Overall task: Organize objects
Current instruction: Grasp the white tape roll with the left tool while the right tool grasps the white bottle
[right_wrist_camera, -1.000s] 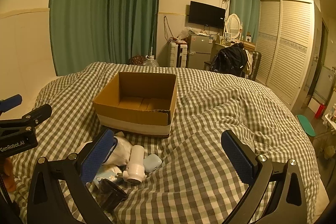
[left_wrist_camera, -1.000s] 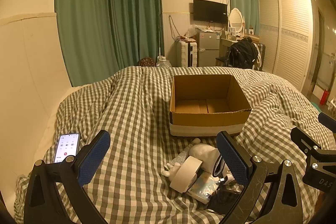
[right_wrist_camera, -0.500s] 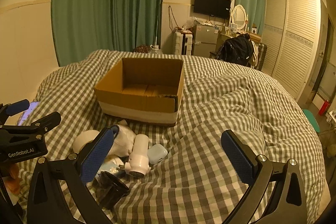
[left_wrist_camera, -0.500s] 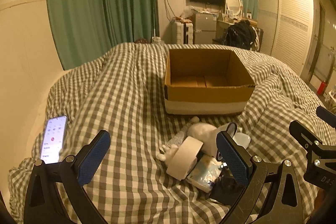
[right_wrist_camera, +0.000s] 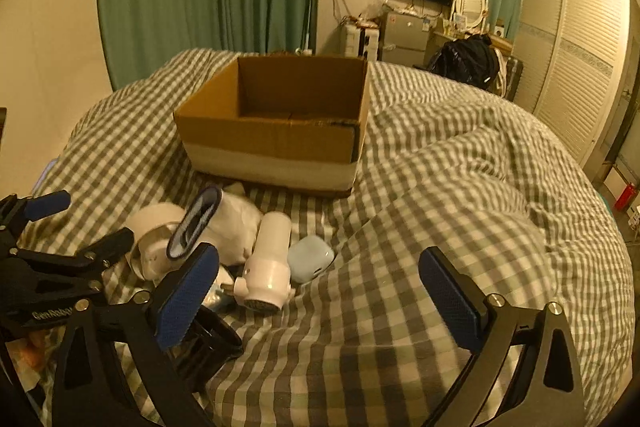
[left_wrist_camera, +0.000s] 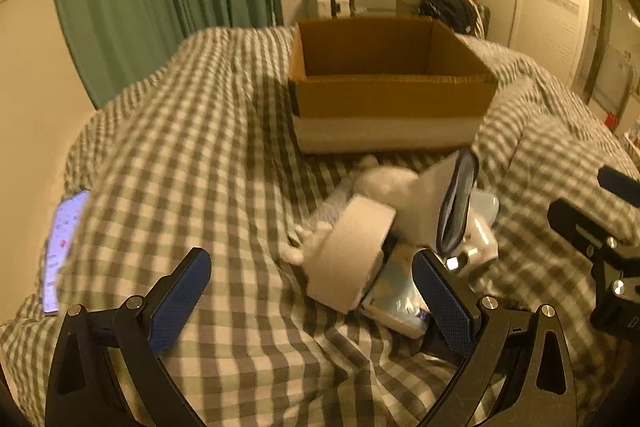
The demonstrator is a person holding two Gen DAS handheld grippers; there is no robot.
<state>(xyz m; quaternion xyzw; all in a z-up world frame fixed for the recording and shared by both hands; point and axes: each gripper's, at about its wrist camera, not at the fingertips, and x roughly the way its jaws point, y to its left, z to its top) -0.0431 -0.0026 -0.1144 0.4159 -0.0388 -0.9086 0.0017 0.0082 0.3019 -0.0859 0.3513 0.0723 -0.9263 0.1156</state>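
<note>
Over the checked bedspread (left_wrist_camera: 208, 147), the left gripper (left_wrist_camera: 312, 291) hangs low with jaws spread wide, empty; a tape roll (left_wrist_camera: 350, 255) lies between its fingers, the cardboard box (left_wrist_camera: 392, 99) beyond. From the right wrist, the right gripper (right_wrist_camera: 320, 287) also gapes empty, a white bottle (right_wrist_camera: 268, 263) just ahead; "GenRobot" shows on the neighbouring gripper.

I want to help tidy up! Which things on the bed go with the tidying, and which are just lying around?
For the tidying:
cardboard box, empty
tape roll
white plush toy
white handheld gadget
pale blue case
tissue pack

Just lying about:
phone, screen lit
black backpack
checked duvet
</note>
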